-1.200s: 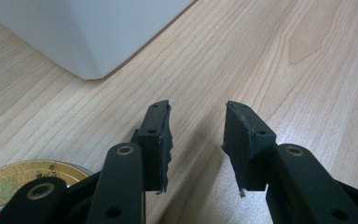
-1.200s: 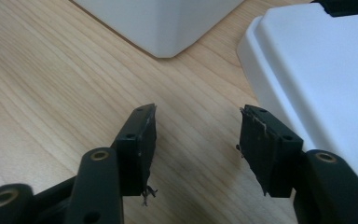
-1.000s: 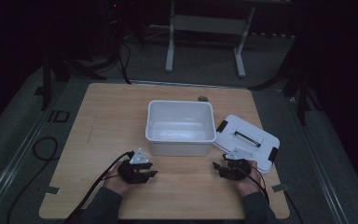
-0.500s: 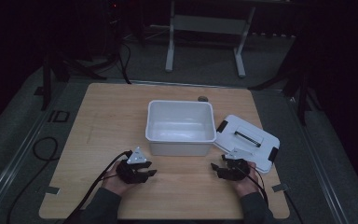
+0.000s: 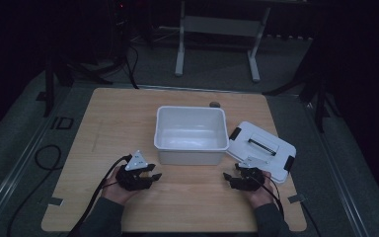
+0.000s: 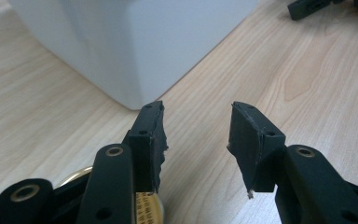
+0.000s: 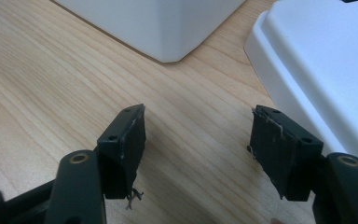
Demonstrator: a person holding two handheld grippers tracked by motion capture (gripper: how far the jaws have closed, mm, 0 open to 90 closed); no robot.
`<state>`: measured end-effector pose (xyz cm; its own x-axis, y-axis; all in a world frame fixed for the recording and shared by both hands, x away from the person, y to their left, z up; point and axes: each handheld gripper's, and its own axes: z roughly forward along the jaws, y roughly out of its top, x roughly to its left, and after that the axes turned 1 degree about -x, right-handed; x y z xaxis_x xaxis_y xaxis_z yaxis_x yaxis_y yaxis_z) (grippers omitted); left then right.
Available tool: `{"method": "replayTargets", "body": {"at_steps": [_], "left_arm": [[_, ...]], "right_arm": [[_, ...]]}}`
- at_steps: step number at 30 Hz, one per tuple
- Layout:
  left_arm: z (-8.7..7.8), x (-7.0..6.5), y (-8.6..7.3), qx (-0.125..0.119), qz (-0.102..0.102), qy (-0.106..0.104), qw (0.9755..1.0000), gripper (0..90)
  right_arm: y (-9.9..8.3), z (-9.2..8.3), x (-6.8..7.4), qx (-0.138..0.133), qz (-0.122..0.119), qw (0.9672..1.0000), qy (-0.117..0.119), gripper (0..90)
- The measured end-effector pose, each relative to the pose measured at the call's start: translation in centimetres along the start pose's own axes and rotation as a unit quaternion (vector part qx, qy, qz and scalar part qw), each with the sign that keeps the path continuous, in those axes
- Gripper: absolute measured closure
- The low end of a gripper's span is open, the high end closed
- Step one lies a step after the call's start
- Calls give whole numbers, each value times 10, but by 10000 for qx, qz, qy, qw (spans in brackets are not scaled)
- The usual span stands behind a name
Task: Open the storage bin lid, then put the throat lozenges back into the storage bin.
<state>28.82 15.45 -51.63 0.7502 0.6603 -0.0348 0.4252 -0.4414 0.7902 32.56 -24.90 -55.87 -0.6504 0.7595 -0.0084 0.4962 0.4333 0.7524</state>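
An empty white bin (image 5: 191,157) stands at the table's middle, and its white lid (image 5: 261,148) with black latches lies flat to its right. My left gripper (image 5: 154,173) hovers near the front edge, left of the bin's front corner (image 6: 135,42), jaws pointing right. Its jaws (image 6: 196,135) have just been opening and hold nothing. My right gripper (image 5: 228,179) sits in front of the lid, pointing left. Its jaws (image 7: 199,140) have also just been opening and stand wide over bare wood, with the bin (image 7: 158,23) ahead and the lid (image 7: 326,60) at the right.
The wooden table (image 5: 123,128) has a small dark round thing (image 5: 214,104) at its far edge. Cables (image 5: 44,158) trail off the left side. A metal frame (image 5: 217,24) stands on the floor behind. The right gripper's tip (image 6: 307,7) shows far off in the left gripper view.
My left gripper has lifted a little and shifted slightly left, and its jaws stand wider. The right hand has stayed where it was.
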Motion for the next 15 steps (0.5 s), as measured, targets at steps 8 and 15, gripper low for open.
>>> {"method": "replayTargets", "body": {"at_steps": [8, 15], "left_arm": [[-15, 11, 4, 2, -81, 286, 9996, 539], [-26, 17, 5, 140, -183, 440, 9988, 527]], "right_arm": [[0, 0, 0, -4, 0, 10000, 1, 347], [0, 0, 0, -3, -1, 10000, 2, 346]]}}
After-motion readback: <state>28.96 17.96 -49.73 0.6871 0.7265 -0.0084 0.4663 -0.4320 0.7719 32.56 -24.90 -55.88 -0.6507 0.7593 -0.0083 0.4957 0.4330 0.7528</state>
